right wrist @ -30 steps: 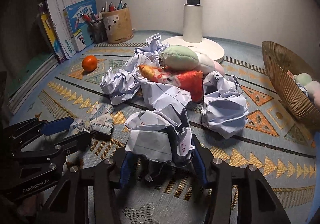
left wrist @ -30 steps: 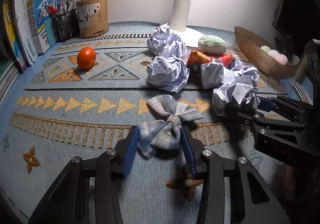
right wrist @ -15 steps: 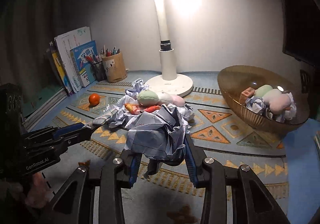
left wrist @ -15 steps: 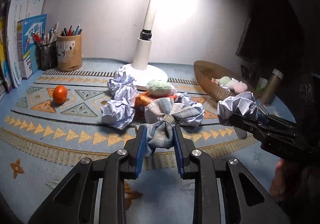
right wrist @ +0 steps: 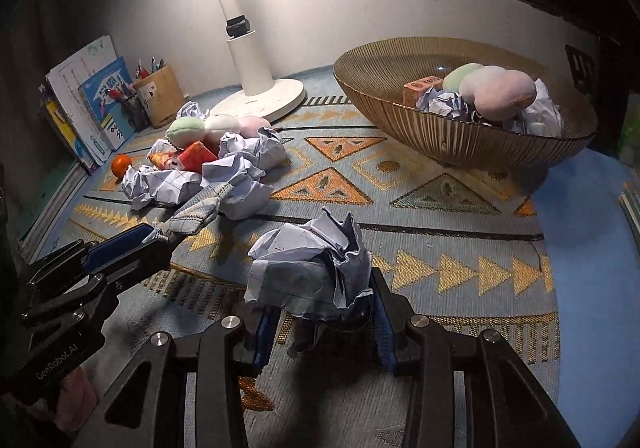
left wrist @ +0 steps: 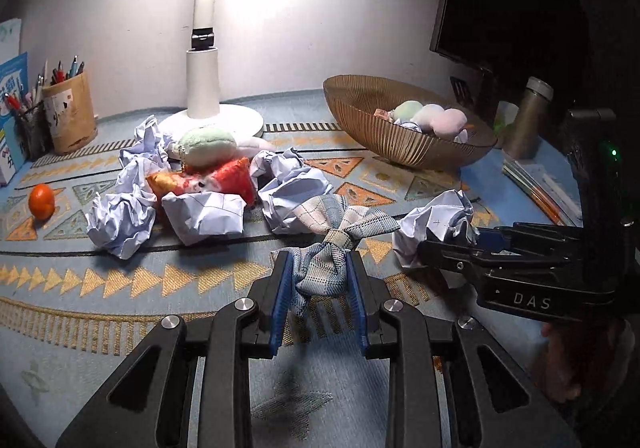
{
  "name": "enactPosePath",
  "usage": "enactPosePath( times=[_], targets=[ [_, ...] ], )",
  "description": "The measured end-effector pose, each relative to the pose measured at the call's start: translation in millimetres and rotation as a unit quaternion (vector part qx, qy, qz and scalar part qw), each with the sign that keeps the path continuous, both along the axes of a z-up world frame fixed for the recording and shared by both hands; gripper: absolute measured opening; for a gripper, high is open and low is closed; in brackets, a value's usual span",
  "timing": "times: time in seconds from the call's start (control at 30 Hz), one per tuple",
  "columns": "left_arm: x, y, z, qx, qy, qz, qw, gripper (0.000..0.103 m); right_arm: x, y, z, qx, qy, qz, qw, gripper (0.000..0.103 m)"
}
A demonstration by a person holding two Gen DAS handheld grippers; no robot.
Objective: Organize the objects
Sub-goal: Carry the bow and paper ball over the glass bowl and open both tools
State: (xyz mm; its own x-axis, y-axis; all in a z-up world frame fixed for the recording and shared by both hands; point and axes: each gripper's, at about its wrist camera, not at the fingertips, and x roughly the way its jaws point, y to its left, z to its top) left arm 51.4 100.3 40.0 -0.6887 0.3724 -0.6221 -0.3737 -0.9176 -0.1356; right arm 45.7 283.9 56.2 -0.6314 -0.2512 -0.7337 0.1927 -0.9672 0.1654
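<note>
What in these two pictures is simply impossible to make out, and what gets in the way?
- Bottom of the bowl: right wrist view, the plush toys and paper balls cover it.
- Print on the small orange box: right wrist view, too small.
- Lamp head: both views, cut off by the top edge.
- Book titles: left wrist view, cut by the left edge.
- Underside of the crumpled paper in the right gripper: the paper itself hides it.

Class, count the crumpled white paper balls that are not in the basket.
5 at least: one in the right claw, a crumpled white paper ball; four in the rug pile. Others may be hidden there.
</note>
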Motion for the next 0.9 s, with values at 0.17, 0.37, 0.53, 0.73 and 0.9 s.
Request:
enactPosePath(
  times=[0.17,0.37,0.53,0.73,0.9],
  targets=[
    [-2.0,-2.6,-1.9,0.006,-0.007,0.005,0.9999,0.024,1.5,-3.2,0.1,0.017,0.008,-0.007,1.0,0.039],
    [-3.6,-4.5,-3.4,0.011,-0.011,0.005,0.9999,0.024,0.8,-2.7,-1.2,0.021,0.007,-0.01,1.0,0.04],
    [-3.0,-4.5,-3.3,0.011,-0.011,0.006,0.9999,0.024,1.6,-0.3,0.6,0.015,0.011,-0.016,1.0,0.064],
    [-3.6,-3.8,-3.5,0.011,-0.013,0.005,0.9998,0.024,0.4,1.1,0.4,0.011,0.01,-0.018,1.0,0.065],
    [-3.4,-2.7,-4.0,0.01,-0.013,0.002,0.9999,0.024,-4.1,6.4,1.0,-0.007,0.004,-0.022,1.0,0.06]
  ],
)
